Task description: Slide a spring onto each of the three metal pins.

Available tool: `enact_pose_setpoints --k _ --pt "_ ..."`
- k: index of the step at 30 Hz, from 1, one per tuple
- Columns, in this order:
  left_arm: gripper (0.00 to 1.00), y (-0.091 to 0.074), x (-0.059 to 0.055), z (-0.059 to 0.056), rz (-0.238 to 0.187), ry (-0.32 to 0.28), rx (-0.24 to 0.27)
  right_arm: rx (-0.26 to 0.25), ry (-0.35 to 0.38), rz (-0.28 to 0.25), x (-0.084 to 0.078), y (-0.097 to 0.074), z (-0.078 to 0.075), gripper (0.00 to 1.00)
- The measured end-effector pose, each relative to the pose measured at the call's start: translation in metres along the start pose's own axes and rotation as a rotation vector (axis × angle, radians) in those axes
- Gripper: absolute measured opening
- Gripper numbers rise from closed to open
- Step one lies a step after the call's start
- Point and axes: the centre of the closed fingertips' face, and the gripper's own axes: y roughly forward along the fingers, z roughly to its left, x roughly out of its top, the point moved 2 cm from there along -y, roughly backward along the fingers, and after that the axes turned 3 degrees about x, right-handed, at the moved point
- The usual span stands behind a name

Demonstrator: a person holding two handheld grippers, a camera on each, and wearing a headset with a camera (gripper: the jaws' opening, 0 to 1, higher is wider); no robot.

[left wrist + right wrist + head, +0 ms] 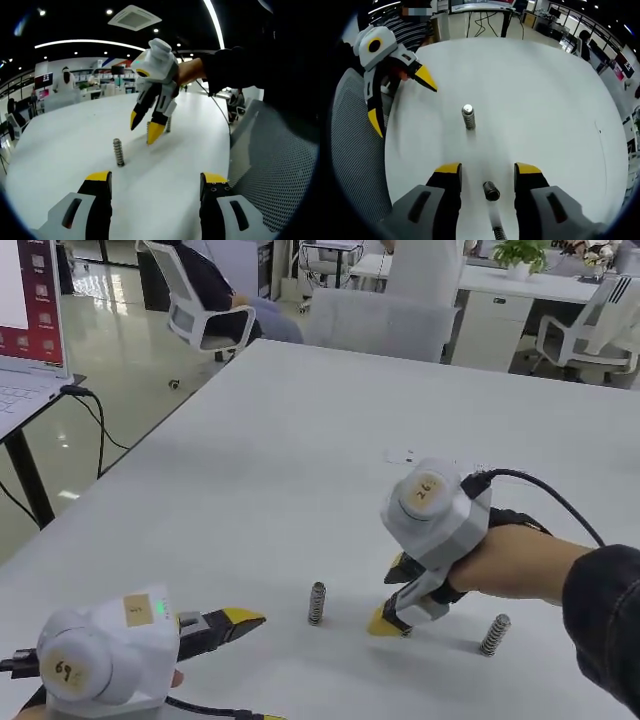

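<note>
Sticker [68, 671] on left gripper [156, 178] reads 69, that on right gripper [487, 169] 26

Right gripper view's bottom edge cuts off one blurred spring [498, 233].

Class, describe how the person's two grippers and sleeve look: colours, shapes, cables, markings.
Both the left gripper and right gripper have rounded white housings, black jaws with yellow tips and yellowish handwritten stickers. A black cable leaves the right one. The sleeve is dark.
</note>
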Motion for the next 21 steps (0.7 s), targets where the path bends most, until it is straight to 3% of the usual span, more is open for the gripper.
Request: enact_pose_setpoints --k 21 --pt "0.67 0.004 0.002 -0.005 0.007 -0.001 -0.011 -0.072 0.092 -0.067 -0.037 -0.025 -0.012 0.51"
